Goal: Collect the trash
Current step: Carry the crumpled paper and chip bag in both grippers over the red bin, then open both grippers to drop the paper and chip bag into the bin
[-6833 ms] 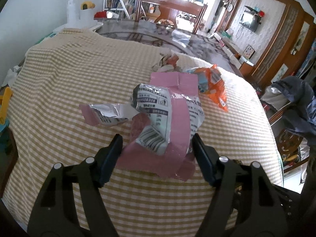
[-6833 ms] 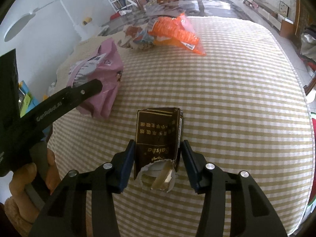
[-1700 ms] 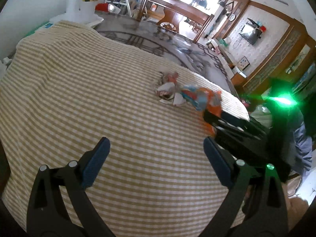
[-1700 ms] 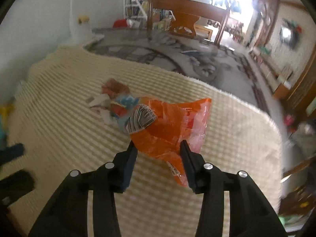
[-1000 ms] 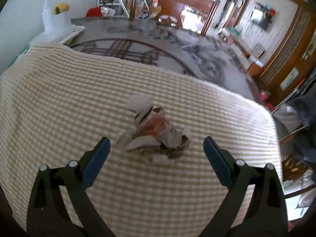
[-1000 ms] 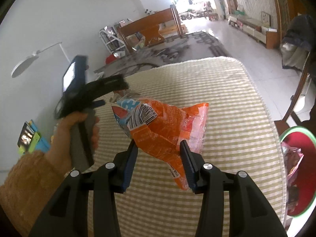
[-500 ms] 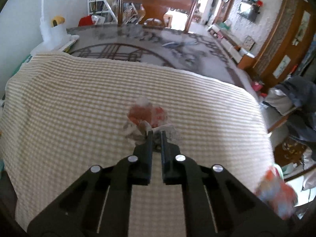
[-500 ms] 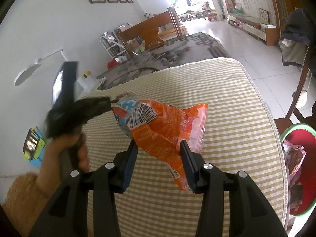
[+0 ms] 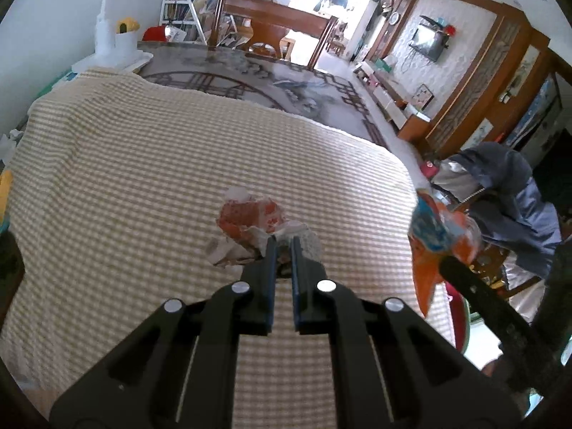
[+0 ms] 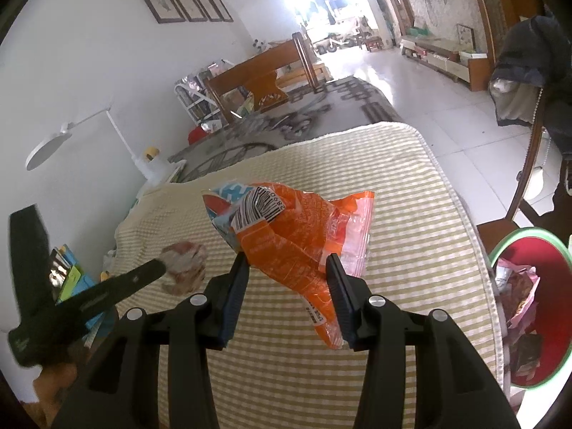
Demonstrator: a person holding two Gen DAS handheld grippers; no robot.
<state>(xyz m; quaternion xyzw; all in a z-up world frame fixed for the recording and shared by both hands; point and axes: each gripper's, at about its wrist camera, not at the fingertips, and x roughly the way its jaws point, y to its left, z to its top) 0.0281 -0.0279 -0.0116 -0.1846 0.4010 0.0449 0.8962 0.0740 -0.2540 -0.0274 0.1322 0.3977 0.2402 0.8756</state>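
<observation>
My left gripper [image 9: 282, 246] is shut on a crumpled white and red wrapper [image 9: 250, 221], which hangs a little above the checked tablecloth [image 9: 143, 164]. The right wrist view shows that gripper [image 10: 161, 268] at the left with the same crumpled wrapper [image 10: 184, 264] at its tip. My right gripper [image 10: 286, 268] is shut on an orange snack bag [image 10: 293, 232], held in the air over the cloth [image 10: 411, 214]. That orange bag [image 9: 436, 236] also shows at the right edge of the left wrist view. A red bin with a green rim [image 10: 529, 250] stands on the floor to the right of the table, with wrappers inside.
A chair draped with dark clothing [image 9: 500, 193] stands beside the table's right edge. A white lamp [image 10: 64, 139] and small items sit at the table's far left. A patterned table top [image 9: 250, 82] stretches beyond the cloth. A person's hand [image 10: 53, 375] holds the left gripper.
The left gripper closed on the crumpled wrapper and lifted it off the cloth, moving toward the right. The right gripper kept holding the orange bag almost still.
</observation>
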